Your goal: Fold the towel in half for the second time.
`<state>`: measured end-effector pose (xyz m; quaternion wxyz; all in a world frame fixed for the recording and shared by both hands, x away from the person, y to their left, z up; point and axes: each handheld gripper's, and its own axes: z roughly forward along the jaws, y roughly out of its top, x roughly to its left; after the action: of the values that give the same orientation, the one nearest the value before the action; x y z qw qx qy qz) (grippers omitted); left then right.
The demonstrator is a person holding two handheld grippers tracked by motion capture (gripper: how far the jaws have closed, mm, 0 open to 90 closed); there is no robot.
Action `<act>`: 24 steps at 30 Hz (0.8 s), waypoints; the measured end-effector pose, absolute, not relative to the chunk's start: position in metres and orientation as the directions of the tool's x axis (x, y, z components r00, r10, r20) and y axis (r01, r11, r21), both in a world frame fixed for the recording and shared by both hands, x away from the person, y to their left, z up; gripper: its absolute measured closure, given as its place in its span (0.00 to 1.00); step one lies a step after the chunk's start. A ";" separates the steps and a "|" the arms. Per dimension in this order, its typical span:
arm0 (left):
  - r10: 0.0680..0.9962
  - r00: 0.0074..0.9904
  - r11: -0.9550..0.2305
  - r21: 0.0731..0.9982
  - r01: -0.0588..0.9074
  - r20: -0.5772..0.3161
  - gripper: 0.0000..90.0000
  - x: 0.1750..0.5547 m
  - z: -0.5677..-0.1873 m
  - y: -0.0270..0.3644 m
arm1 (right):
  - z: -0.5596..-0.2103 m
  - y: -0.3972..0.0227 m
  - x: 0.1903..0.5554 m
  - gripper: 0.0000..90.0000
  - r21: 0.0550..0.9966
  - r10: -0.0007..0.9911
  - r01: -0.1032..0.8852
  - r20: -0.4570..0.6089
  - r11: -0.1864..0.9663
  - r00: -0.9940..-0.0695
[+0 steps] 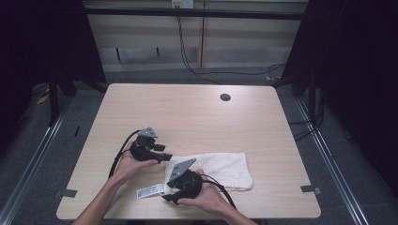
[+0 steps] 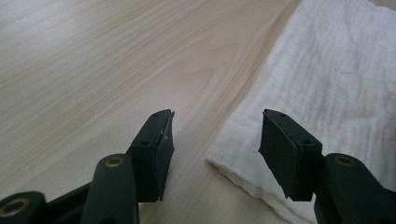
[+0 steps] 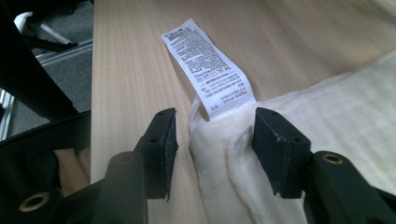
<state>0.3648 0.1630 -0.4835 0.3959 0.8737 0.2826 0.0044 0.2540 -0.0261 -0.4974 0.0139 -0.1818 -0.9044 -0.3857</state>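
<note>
A folded white towel [image 1: 220, 168] lies on the wooden table [image 1: 187, 112] near its front edge. A printed care label [image 1: 150, 191] sticks out from the towel's left end. My left gripper [image 1: 164, 157] sits at the towel's far left corner. In the left gripper view its jaws [image 2: 215, 140] stand open, with the towel [image 2: 336, 79] corner lying between them untouched. My right gripper [image 1: 170, 198] is at the near left corner. Its jaws [image 3: 215, 135] are open around the towel [image 3: 336, 121] edge where the label [image 3: 205, 65] is attached, and the pads do not press on it.
A round dark grommet [image 1: 225, 97] sits in the table's far right part. Grey tape marks lie at the front left [image 1: 69, 192] and front right [image 1: 310, 189] corners. Cables [image 1: 187, 65] run over the floor behind the table.
</note>
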 end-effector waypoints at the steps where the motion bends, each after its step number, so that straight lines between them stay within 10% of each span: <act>1: 0.496 0.842 -0.531 0.693 0.488 -0.212 0.48 0.364 -0.483 0.163 | -0.499 -0.026 0.252 0.55 0.703 0.314 0.320 0.143 0.635 -0.939; 14: 0.482 0.848 -0.555 0.671 0.492 -0.222 0.50 0.354 -0.486 0.169 | -0.502 -0.031 0.242 0.88 0.727 0.335 0.244 0.021 0.642 -0.942; 24: 0.438 0.874 -0.620 0.634 0.462 -0.208 0.60 0.350 -0.493 0.158 | -0.502 -0.032 0.245 0.92 0.727 0.357 0.277 0.047 0.628 -0.933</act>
<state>0.3497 0.1577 -0.4929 0.3570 0.8998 0.2501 -0.0165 0.2447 -0.0319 -0.5016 -0.0507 -0.1761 -0.9008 -0.3938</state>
